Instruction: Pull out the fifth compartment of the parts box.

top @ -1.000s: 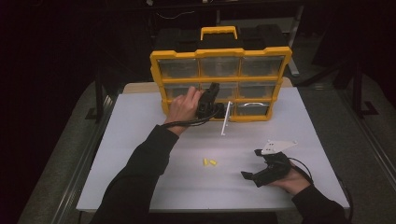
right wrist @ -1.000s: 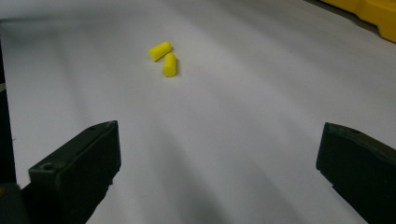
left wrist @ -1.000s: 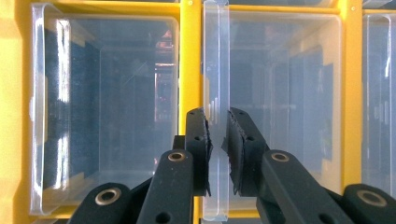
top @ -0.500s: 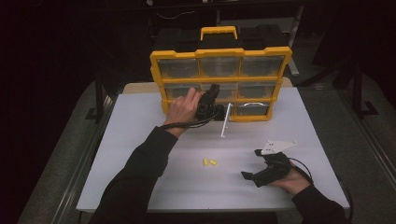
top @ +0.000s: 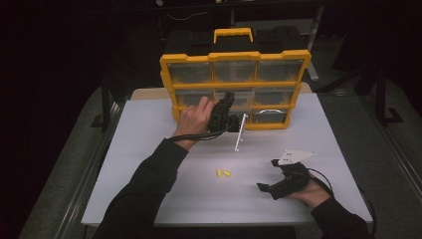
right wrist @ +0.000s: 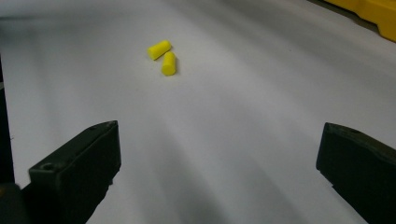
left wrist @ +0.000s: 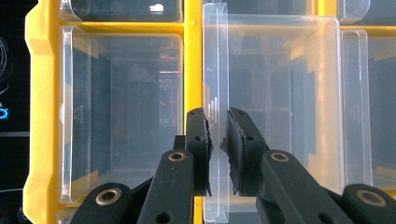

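Observation:
A yellow organizer case (top: 235, 56) with clear drawers stands upright at the back of the white table (top: 144, 144). My left gripper (top: 228, 101) reaches into its lower middle row. In the left gripper view the left gripper (left wrist: 217, 128) is shut on the upright front tab (left wrist: 215, 70) of a clear drawer (left wrist: 280, 79), which juts out of the yellow frame (left wrist: 192, 65). Two small yellow earplugs (top: 223, 173) lie side by side mid-table. My right gripper (top: 266, 175) rests low at the front right, open and holding nothing, with the earplugs (right wrist: 163, 56) ahead of the right gripper (right wrist: 219, 144).
A thin pale strip (top: 240, 132) slants from the case's bottom row onto the table. A black box with a yellow handle (top: 233, 35) stands behind the case. Dark floor and metal rails surround the table. Bare table surface lies on the left and in front of the earplugs.
My left gripper has edged slightly back toward the person, still at the same drawer. The right gripper and the earplugs have stayed put.

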`<state>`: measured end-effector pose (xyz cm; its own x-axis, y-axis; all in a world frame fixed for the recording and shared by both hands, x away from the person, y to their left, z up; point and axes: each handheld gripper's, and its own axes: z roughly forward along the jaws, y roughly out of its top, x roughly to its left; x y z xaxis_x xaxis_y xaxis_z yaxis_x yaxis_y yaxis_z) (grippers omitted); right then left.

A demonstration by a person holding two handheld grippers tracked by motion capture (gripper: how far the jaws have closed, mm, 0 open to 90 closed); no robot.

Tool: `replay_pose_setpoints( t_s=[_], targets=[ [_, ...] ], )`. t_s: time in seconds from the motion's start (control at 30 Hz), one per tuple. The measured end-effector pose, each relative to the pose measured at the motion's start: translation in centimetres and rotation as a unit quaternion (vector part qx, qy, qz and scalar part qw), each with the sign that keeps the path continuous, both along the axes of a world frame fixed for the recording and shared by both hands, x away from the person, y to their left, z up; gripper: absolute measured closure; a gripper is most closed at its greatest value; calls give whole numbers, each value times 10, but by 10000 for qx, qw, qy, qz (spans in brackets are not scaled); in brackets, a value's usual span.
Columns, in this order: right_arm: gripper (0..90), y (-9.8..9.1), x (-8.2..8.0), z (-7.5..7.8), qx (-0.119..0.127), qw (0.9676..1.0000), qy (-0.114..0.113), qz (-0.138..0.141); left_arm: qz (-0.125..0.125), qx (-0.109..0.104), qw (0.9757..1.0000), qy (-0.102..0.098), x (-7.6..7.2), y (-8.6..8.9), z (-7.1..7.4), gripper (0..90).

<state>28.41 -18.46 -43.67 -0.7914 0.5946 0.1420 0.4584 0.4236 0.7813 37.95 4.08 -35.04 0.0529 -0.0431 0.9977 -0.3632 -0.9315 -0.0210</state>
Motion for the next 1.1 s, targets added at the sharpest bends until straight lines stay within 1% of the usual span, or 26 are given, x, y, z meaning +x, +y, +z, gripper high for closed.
replay_pose_setpoints(
  t_s=[0.73, 0.8, 0.87, 1.0, 1.03, 1.1],
  targets=[
    [0, 0, 0, 0, 5, 10000, 6, -6, -154, -4, 9999, -17, -17, 5, -1, 797],
    [0, 0, 0, 0, 7, 10000, 5, -6, -146, 26, 9999, -29, -19, 5, -1, 797],
    [0, 0, 0, 0, 6, 10000, 6, -5, -179, -23, 9998, -16, -20, 6, -2, 797],
    [0, 0, 0, 0, 7, 10000, 6, -9, -162, 7, 9999, -33, -23, 7, -2, 797],
    [0, 0, 0, 0, 6, 10000, 5, -7, -192, -23, 9998, -23, -23, 7, -2, 797],
    [0, 0, 0, 0, 8, 10000, 6, -13, -189, -15, 9998, -31, -25, 7, -2, 797]
  ],
)
